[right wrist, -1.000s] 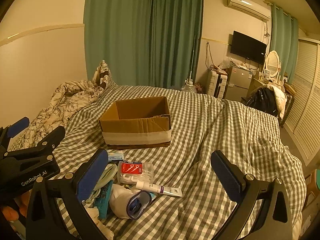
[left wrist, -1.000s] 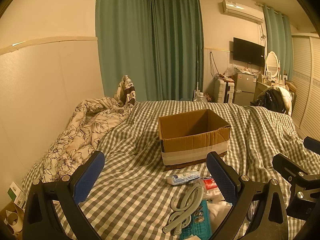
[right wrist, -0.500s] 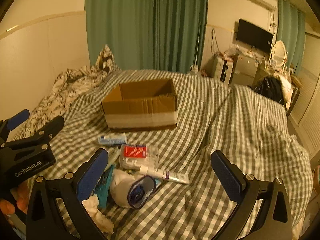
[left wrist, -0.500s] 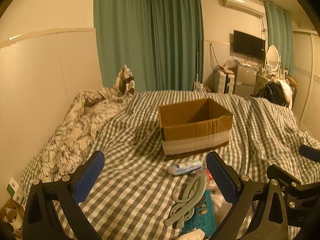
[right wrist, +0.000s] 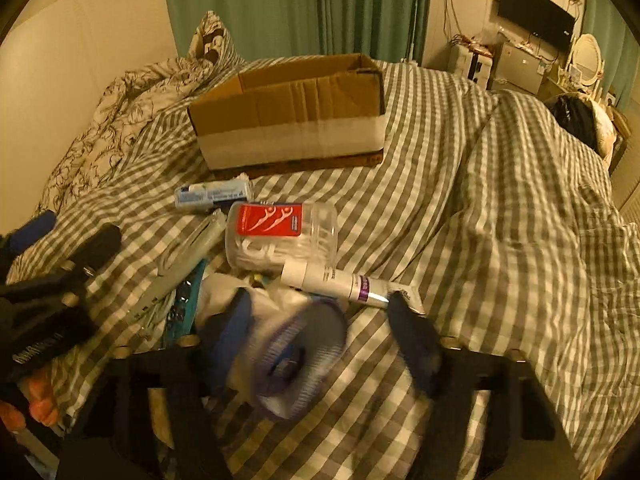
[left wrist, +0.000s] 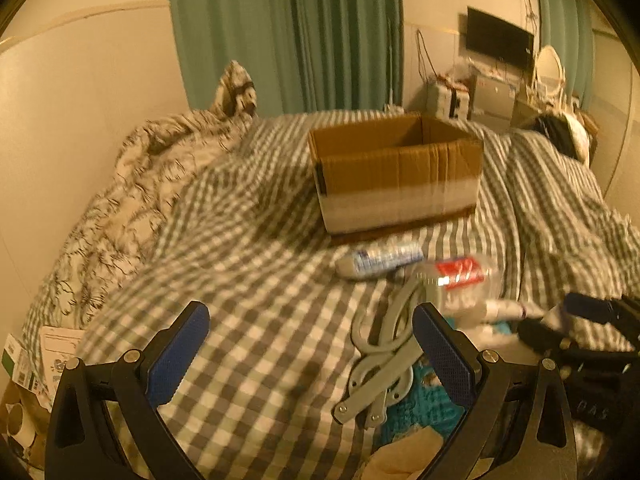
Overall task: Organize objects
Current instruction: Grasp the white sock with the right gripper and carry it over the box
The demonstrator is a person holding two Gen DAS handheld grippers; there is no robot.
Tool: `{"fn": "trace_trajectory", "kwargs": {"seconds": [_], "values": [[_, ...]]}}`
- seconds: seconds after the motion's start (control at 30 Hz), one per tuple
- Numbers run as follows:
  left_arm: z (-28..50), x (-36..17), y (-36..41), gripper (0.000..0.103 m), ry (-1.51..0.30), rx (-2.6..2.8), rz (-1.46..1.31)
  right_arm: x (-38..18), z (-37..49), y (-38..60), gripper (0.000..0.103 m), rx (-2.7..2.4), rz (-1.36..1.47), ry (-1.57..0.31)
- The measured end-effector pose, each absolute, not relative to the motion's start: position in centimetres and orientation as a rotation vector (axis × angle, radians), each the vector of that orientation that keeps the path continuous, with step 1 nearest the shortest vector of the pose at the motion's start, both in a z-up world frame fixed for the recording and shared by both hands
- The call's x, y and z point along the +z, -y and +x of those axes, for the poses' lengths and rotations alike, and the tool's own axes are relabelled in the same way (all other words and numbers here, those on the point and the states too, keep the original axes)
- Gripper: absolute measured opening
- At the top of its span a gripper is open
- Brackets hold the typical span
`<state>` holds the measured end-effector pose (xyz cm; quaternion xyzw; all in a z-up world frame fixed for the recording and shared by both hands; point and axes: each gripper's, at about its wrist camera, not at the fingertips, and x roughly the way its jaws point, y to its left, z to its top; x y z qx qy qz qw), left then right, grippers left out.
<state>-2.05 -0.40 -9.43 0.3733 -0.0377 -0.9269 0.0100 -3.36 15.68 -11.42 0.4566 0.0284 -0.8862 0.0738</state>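
Observation:
An open cardboard box [left wrist: 400, 176] [right wrist: 288, 120] stands on the checked bedspread [left wrist: 248, 280]. In front of it lies a pile: a toothpaste tube [right wrist: 212, 196], a clear jar with a red label [right wrist: 280, 236], a white tube with a purple band [right wrist: 340, 280], a grey folded tool [left wrist: 384, 344] and a teal packet [right wrist: 188, 292]. My right gripper [right wrist: 320, 332] hangs low over the pile, its jaws closing around a white round item with a dark blue ring [right wrist: 300, 352]; the right pad still stands clear of it. My left gripper [left wrist: 310, 344] is open over bare bedspread, left of the grey tool.
A floral duvet [left wrist: 132, 200] is heaped along the wall on the left. Small boxes [left wrist: 24, 360] sit on the floor beside the bed. Green curtains, a TV and a dresser lie beyond the bed. A person's fingers [right wrist: 36, 404] show under the left gripper.
Both grippers have sunk toward the pile and tilted down. The right jaws have narrowed from wide open, and the white round item now sits between them.

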Motion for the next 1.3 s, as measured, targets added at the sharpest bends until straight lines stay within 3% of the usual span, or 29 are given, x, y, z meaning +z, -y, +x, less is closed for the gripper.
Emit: {"fn": "trace_trajectory", "kwargs": {"seconds": [0.07,0.17,0.2,0.43,0.5,0.53,0.57,0.6,0.77,0.83,0.9,0.93,0.97,1.03,1.3], "values": [[-2.3,-10.5,0.0,0.103,0.14,-2.889,1.211,-11.4,-3.3,-15.6,0.034,-2.655,1.37,-0.097],[-2.6,-12.5,-1.0,0.103,0.208,-2.885,1.281,-10.8,-3.1,-15.5,0.018,-2.668,1.336,-0.113],[-2.6,-12.9,-1.1,0.103,0.228,-2.88,1.293,-10.6,-3.0,-15.5,0.017,-2.669,1.328,-0.116],[-2.6,-14.7,-2.1,0.102,0.364,-2.868,1.331,-9.7,-2.6,-16.1,0.017,-2.668,1.305,-0.089],[-2.8,-14.6,-2.0,0.101,0.375,-2.875,1.333,-9.7,-2.3,-16.1,0.03,-2.661,1.309,-0.098],[-2.9,-14.8,-1.9,0.099,0.368,-2.889,1.339,-9.6,-2.1,-16.2,0.042,-2.667,1.302,-0.102],[-3.0,-14.9,-1.9,0.094,0.36,-2.895,1.35,-9.6,-1.9,-16.1,0.05,-2.671,1.297,-0.098],[-3.1,-15.0,-1.8,0.087,0.353,-2.902,1.364,-9.6,-1.7,-16.2,0.051,-2.668,1.293,-0.089],[-3.2,-15.6,-2.1,0.058,0.373,-2.924,1.416,-10.6,-1.4,-15.6,0.052,-2.604,1.331,-0.069],[-3.1,-15.6,-2.2,0.053,0.365,-2.929,1.428,-11.7,-1.6,-15.2,0.052,-2.581,1.387,-0.1],[-2.9,-15.4,-2.2,0.044,0.35,-2.941,1.44,-12.3,-1.7,-15.2,0.046,-2.556,1.405,-0.088],[-2.9,-15.2,-2.1,0.043,0.336,-2.948,1.435,-12.3,-1.6,-15.3,0.033,-2.547,1.404,-0.076],[-2.8,-15.0,-2.0,0.041,0.321,-2.954,1.431,-12.2,-1.7,-15.3,0.03,-2.536,1.4,-0.059],[-2.5,-14.3,-1.7,0.022,0.261,-2.99,1.434,-11.9,-1.5,-15.5,0.023,-2.552,1.378,-0.046],[-2.2,-10.7,-1.1,0.008,0.181,-3.051,1.331,-7.3,-0.7,-15.6,0.014,-2.608,1.189,-0.018]]}}
